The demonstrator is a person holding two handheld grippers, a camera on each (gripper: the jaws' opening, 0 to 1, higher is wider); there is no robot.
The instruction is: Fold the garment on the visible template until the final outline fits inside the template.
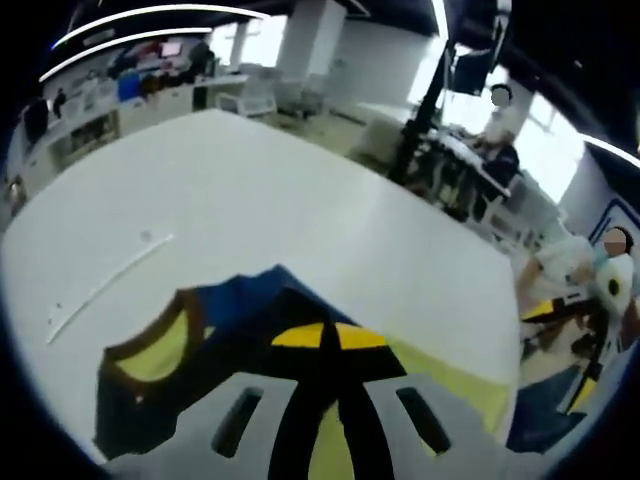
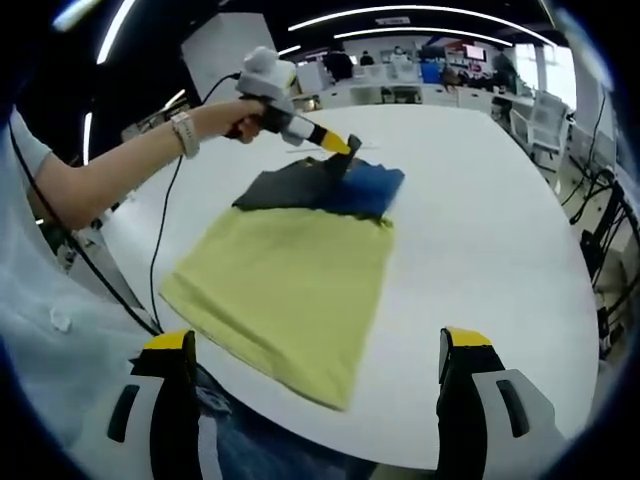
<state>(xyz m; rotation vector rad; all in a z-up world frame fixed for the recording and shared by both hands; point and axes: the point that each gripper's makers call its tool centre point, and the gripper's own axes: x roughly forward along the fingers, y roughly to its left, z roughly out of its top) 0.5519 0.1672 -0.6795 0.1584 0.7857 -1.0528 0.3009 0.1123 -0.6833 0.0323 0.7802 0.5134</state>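
A garment (image 2: 290, 275) with a yellow-green body and a dark navy and blue top lies flat on the white table (image 2: 480, 220). In the left gripper view its navy collar part with yellow lining (image 1: 160, 355) lies just ahead of the jaws. My left gripper (image 1: 325, 337) has its yellow-tipped fingers pressed together on the navy fabric. The same left gripper (image 2: 347, 150), held by a hand, pinches the garment's top edge, where blue cloth (image 2: 368, 187) is turned over. My right gripper (image 2: 318, 342) hovers open over the garment's near hem. A thin white template line (image 1: 108, 286) runs on the table left of the garment.
The person's arm (image 2: 120, 165) and a black cable (image 2: 160, 245) cross the table's left side. The near table edge (image 2: 400, 455) is close to the right gripper. Desks, chairs and shelves (image 1: 150, 85) stand beyond the far edge, with seated people (image 1: 600, 270) at the right.
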